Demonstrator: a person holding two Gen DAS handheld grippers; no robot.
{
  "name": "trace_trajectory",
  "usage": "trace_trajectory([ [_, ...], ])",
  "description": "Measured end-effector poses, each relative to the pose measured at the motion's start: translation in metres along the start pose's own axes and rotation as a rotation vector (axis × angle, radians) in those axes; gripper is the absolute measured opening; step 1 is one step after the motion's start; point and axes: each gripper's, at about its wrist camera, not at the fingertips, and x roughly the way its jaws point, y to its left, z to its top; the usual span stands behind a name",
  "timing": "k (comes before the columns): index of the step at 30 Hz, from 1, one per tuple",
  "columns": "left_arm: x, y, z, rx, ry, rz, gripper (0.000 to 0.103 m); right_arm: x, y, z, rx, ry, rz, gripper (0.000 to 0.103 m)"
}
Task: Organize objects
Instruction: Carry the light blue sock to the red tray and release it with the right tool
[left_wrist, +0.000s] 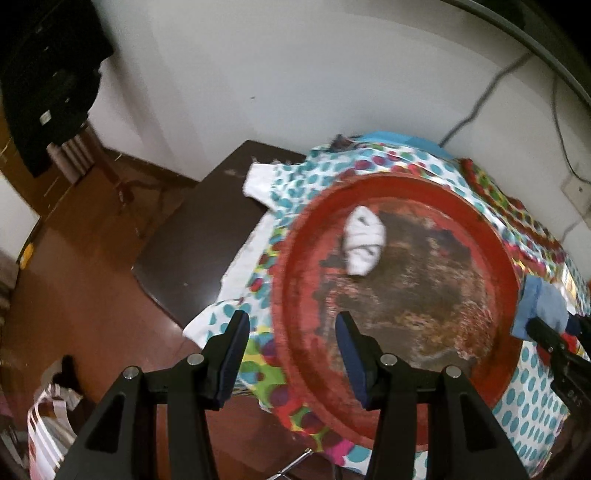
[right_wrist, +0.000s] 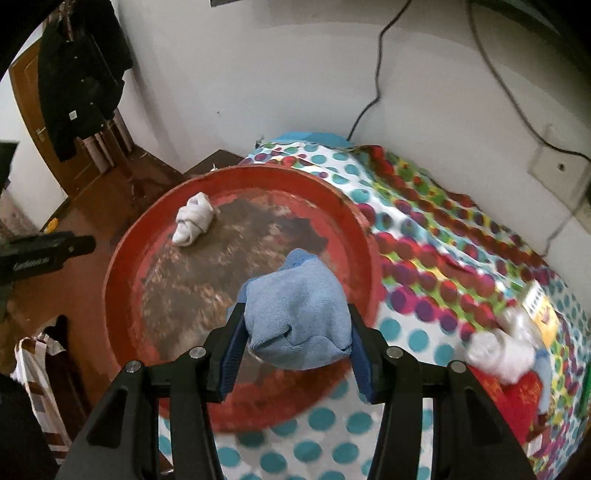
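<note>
A big round red tray (left_wrist: 295, 295) (right_wrist: 122, 273) with a worn brown middle lies on a polka-dot cloth (left_wrist: 314, 173) (right_wrist: 424, 229). A rolled white sock (left_wrist: 362, 240) (right_wrist: 192, 219) lies in the tray near its far rim. My right gripper (right_wrist: 295, 328) is shut on a folded blue cloth (right_wrist: 295, 310) and holds it above the tray's near right part; it shows at the right edge of the left wrist view (left_wrist: 543, 306). My left gripper (left_wrist: 291, 350) is open and empty over the tray's left rim.
More rolled pale items (right_wrist: 502, 350) and a red item (right_wrist: 517, 398) lie on the cloth at the right. A dark side table (left_wrist: 199, 236) stands left of the tray. A striped bag (left_wrist: 48, 424) sits on the wooden floor. Cables hang on the white wall (right_wrist: 376, 74).
</note>
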Motion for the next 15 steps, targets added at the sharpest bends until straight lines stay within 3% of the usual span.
trace_trajectory([
  [15, 0.002, 0.062, 0.001, -0.132, 0.012, 0.061, 0.050, 0.069, 0.040, 0.056, -0.067, 0.066, -0.010, 0.049],
])
